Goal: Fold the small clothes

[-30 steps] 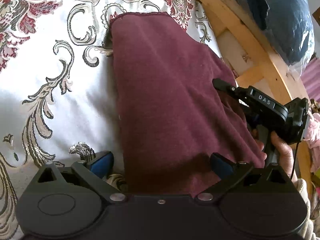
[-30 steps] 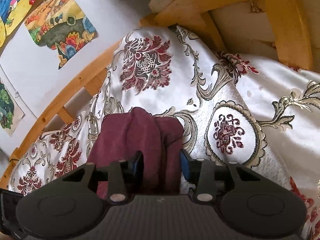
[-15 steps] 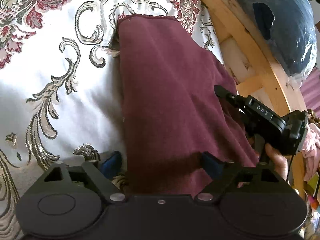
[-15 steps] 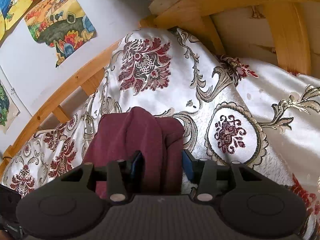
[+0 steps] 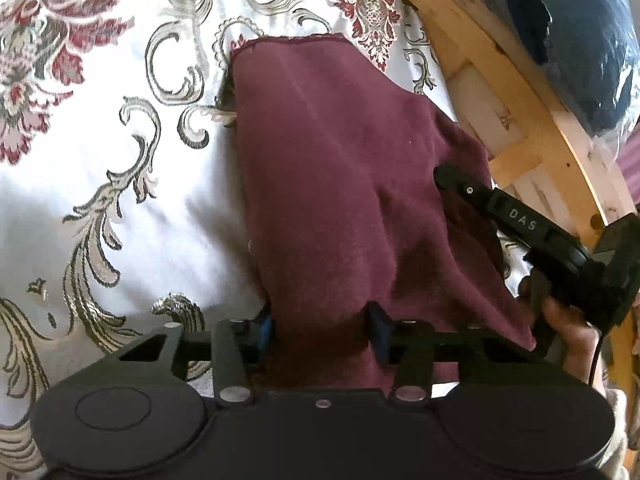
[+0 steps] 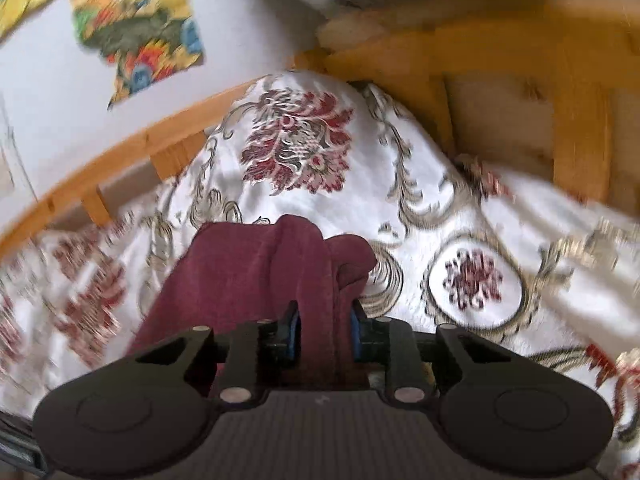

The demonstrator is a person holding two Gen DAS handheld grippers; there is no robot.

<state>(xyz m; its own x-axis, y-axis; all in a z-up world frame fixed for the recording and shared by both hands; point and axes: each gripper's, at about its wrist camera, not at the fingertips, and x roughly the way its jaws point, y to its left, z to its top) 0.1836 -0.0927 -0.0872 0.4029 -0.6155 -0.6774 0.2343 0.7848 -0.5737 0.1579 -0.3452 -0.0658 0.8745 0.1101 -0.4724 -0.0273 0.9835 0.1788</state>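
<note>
From the left wrist, the left gripper (image 5: 322, 326) was closing its jaws on the near edge of the maroon knit garment (image 5: 332, 168), which lay on the white brocade bedcover (image 5: 100, 168); the garment hid the right gripper's (image 5: 440, 174) tips. From the blurred right wrist, those narrowing jaws pinched a bunched fold.

A white bedspread (image 5: 132, 184) with red flowers and grey-gold scrolls spreads ahead of both pairs of jaws. A wooden bed frame (image 5: 532, 120) runs right of the left jaws, bearing a blue bundle (image 5: 576, 48). Left of and beyond the right jaws, a bright picture (image 6: 136, 36) hangs on the white wall (image 6: 44, 92).
</note>
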